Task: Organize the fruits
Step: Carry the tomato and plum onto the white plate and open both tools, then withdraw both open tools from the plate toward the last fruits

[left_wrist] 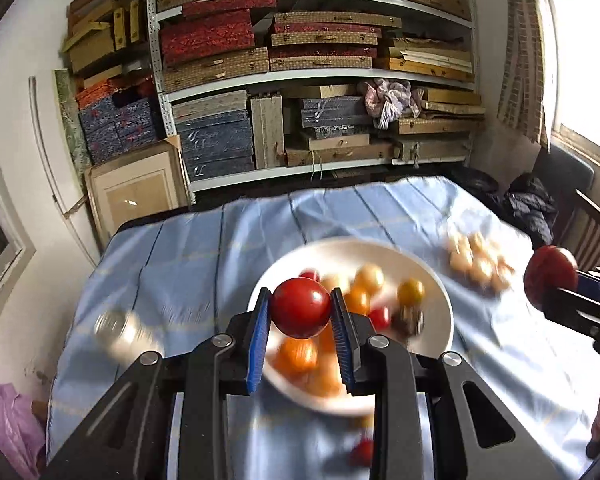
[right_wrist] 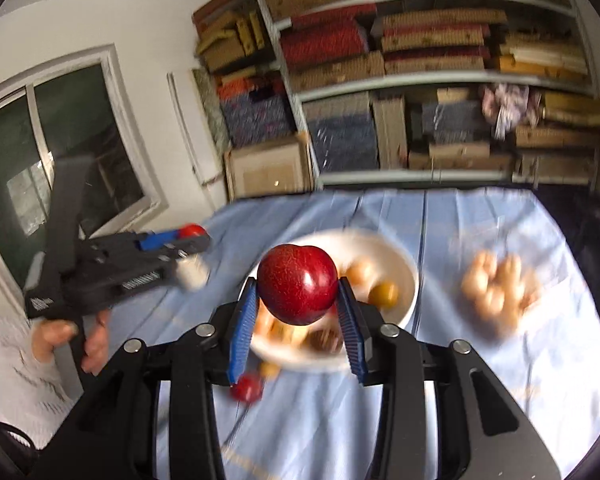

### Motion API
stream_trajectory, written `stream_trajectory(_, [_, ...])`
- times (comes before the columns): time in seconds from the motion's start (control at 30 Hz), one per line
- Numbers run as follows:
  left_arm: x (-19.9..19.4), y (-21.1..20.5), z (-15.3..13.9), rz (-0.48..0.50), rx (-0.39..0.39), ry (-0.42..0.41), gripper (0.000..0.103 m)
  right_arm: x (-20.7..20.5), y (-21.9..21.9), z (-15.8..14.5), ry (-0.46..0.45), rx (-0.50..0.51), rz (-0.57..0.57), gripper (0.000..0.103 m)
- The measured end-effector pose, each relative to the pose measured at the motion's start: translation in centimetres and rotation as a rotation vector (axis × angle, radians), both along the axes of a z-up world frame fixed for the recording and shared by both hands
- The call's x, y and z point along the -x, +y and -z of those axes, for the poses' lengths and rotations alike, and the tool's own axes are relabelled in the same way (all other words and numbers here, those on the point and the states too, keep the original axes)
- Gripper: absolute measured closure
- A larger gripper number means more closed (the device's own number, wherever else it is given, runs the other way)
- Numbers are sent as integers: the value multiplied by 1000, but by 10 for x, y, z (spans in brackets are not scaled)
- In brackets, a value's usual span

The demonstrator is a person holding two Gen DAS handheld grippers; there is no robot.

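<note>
Left wrist view has the left gripper (left_wrist: 300,308) clenched on a small round red tomato (left_wrist: 300,307) above the white round bowl (left_wrist: 440,312) of mixed fruit; the right gripper (right_wrist: 298,304) clamps a dark red plum (right_wrist: 297,284) over that bowl, pale blurred fruits (right_wrist: 496,292) lying beside it on the blue cloth (right_wrist: 500,380)

Both grippers are black, angular frames with slotted cut-outs and round silver screws at the linkage joints. Each finger carries a ribbed blue pad (left_wrist: 260,336). In the right wrist view, the left gripper (right_wrist: 192,236) shows a black pistol-style handle, a coiled spring along its body and small white lettering. The hand (right_wrist: 70,338) wears a white knitted sleeve (right_wrist: 20,384).
</note>
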State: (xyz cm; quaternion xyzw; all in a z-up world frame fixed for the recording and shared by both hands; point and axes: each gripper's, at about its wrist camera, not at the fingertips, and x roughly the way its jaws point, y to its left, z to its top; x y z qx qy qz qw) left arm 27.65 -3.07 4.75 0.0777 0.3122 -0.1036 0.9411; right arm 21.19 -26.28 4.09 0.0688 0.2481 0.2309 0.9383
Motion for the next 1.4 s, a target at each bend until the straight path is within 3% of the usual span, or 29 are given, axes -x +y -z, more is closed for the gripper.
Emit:
stream_trajectory(0.1, [-51, -14, 6, -6, 15, 53, 73, -29, 4, 2, -2, 16, 12, 65])
stream_trajectory(0.17, [-78, -25, 16, -3, 13, 93, 73, -55, 11, 18, 33, 23, 15, 65])
stream_trajectory(0.4, [-165, -56, 79, -8, 39, 272, 73, -118, 23, 75, 127, 34, 43, 64])
stream_trajectory(0.57, [-194, -58, 104, -29, 95, 346, 73, -150, 28, 103, 166, 94, 70, 64])
stream_trajectory(0.8, [-207, -59, 122, -44, 68, 364, 73, -171, 29, 131, 215, 117, 60, 64])
stream_trajectory(1.13, [-200, -70, 113, -38, 4, 309, 73, -161, 29, 119, 165, 108, 63, 62])
stream_trajectory(1.27, [-189, -71, 96, -22, -13, 269, 72, -136, 19, 81, 57, 78, 77, 62])
stream_trajectory(1.4, [-163, -68, 63, -2, -42, 189, 70, -84, 10, 26, -106, 8, 60, 62])
